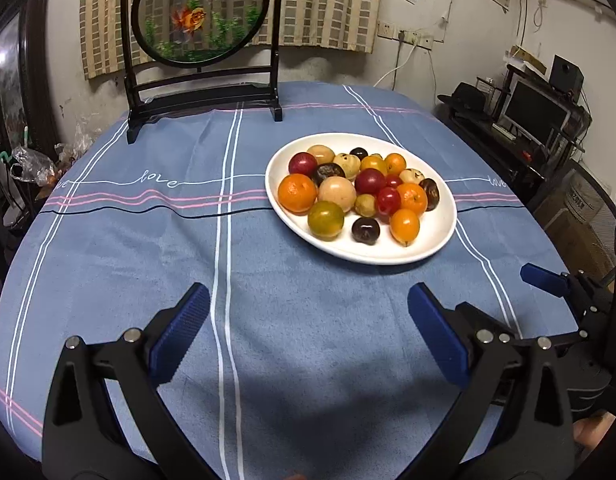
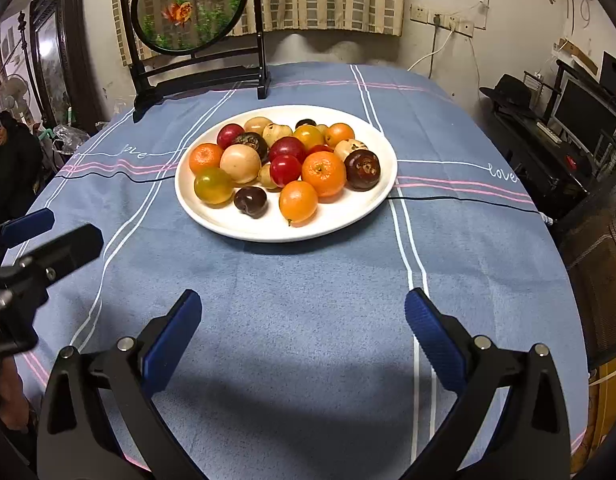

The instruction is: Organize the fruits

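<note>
Fruits (image 2: pixel 284 160) piled on white plate (image 2: pixel 228 226) mid-table, on blue cloth (image 2: pixel 300 300). L gripper (image 1: pixel 308 312) & R gripper (image 2: pixel 304 312) both wide open, nothing btwn jaws, hovering near plate, not touching it.

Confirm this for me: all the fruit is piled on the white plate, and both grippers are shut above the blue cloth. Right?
Not quite. Both the left gripper and right gripper are open and empty, as each wrist view shows. The fruit is indeed all on the white plate.
</note>
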`<state>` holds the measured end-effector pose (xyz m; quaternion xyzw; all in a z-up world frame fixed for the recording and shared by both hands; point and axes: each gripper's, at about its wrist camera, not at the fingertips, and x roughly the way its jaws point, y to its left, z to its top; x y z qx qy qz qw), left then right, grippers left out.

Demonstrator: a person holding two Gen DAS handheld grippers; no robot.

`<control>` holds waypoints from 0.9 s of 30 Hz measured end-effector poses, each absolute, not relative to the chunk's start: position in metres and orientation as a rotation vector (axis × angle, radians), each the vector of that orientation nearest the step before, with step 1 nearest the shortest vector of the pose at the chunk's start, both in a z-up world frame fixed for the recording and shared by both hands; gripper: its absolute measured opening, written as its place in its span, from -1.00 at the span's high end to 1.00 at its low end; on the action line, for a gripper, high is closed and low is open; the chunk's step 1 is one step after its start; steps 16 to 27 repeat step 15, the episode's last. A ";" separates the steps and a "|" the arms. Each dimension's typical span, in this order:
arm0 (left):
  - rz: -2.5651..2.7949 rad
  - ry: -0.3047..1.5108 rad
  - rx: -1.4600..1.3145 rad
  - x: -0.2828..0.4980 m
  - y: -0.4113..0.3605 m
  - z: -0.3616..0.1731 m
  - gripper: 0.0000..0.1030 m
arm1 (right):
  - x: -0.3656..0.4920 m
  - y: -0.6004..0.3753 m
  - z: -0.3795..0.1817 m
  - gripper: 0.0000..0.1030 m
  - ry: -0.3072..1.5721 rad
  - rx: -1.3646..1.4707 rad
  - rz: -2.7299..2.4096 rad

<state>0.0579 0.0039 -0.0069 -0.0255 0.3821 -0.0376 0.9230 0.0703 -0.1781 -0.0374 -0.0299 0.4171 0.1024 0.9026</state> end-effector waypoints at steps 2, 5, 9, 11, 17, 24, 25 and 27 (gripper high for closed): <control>-0.081 0.779 -0.051 0.057 0.003 -0.006 -0.96 | 0.071 -0.179 -0.037 -0.97 0.867 -0.057 0.210; -0.079 0.761 -0.053 0.055 0.003 -0.003 -0.96 | 0.072 -0.180 -0.038 -0.97 0.872 -0.051 0.211; -0.089 0.777 -0.053 0.056 0.000 -0.004 -0.96 | 0.072 -0.180 -0.036 -0.97 0.867 -0.053 0.216; -0.079 0.782 -0.054 0.057 0.001 -0.005 -0.96 | 0.073 -0.179 -0.036 -0.97 0.867 -0.053 0.216; -0.075 0.792 -0.072 0.059 0.004 -0.005 -0.96 | 0.073 -0.179 -0.036 -0.97 0.872 -0.051 0.216; -0.075 0.792 -0.072 0.059 0.004 -0.005 -0.96 | 0.073 -0.179 -0.036 -0.97 0.872 -0.051 0.216; -0.075 0.792 -0.072 0.059 0.004 -0.005 -0.96 | 0.073 -0.179 -0.036 -0.97 0.872 -0.051 0.216; -0.075 0.792 -0.072 0.059 0.004 -0.005 -0.96 | 0.073 -0.179 -0.036 -0.97 0.872 -0.051 0.216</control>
